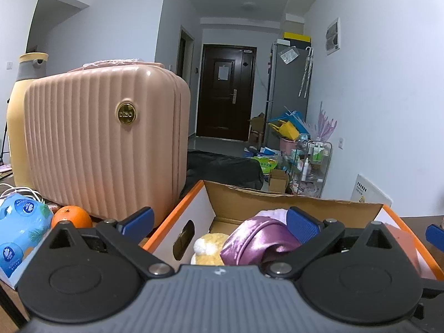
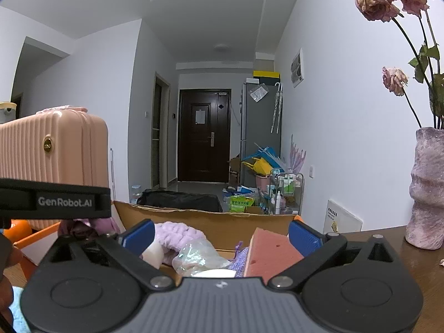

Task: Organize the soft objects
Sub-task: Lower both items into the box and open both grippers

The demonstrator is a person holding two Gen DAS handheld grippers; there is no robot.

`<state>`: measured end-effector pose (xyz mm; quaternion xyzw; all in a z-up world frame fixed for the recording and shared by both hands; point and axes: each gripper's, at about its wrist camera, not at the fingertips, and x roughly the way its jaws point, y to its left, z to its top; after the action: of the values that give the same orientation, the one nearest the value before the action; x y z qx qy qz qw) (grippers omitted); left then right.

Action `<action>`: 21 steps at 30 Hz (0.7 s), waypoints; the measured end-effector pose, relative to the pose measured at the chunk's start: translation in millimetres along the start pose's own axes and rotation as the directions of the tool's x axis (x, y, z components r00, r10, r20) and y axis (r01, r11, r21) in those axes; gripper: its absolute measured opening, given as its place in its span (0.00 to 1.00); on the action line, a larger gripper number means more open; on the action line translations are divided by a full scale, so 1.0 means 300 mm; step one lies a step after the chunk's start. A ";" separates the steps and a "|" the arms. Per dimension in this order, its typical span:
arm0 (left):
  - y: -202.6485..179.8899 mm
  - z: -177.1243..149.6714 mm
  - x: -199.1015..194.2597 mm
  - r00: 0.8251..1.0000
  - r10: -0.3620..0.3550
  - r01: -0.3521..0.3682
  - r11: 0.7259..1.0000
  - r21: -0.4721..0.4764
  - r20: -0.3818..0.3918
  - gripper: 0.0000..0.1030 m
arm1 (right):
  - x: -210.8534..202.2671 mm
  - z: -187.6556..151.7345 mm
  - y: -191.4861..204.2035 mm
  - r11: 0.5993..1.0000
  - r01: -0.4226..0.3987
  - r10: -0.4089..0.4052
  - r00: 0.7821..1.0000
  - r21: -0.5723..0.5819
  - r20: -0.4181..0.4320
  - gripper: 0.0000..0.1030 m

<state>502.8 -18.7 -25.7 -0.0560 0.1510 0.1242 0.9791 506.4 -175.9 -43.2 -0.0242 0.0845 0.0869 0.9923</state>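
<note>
Box (image 1: 277,202): soft items piled inside, purple pouch (image 1: 258,241) nearest.
Left gripper (image 1: 219,222): fingers wide, empty.
Right gripper (image 2: 220,234): fingers wide, empty.
Advice: lift clear without snagging the sponge (image 2: 270,252).

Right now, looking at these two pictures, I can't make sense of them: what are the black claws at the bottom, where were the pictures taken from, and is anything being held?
Each claw is a two-finger gripper that a person holds, one per hand, with a camera looking along its fingers. One picture shows the left gripper, the other the right gripper. Both stand open and hold nothing. Below them is a cardboard box holding soft things: a shiny purple pouch, a yellow plush toy, a pink sponge. Beside the box stand a pink suitcase, an orange and a vase.
</note>
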 end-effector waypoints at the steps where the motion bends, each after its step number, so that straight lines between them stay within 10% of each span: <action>1: 0.001 0.003 -0.001 1.000 0.000 0.000 1.000 -0.002 -0.001 1.00 | -0.001 0.000 0.000 1.000 0.001 -0.001 1.000 0.000 -0.001 1.00; 21: 0.010 -0.015 -0.036 1.000 0.012 -0.012 1.000 0.009 -0.002 1.00 | -0.067 -0.007 0.016 0.998 0.045 -0.044 0.999 -0.039 0.025 1.00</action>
<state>490.9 -19.0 -26.9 -0.0506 0.1527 0.1292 0.9785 485.7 -174.6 -42.0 -0.0447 0.0704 0.0665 0.9943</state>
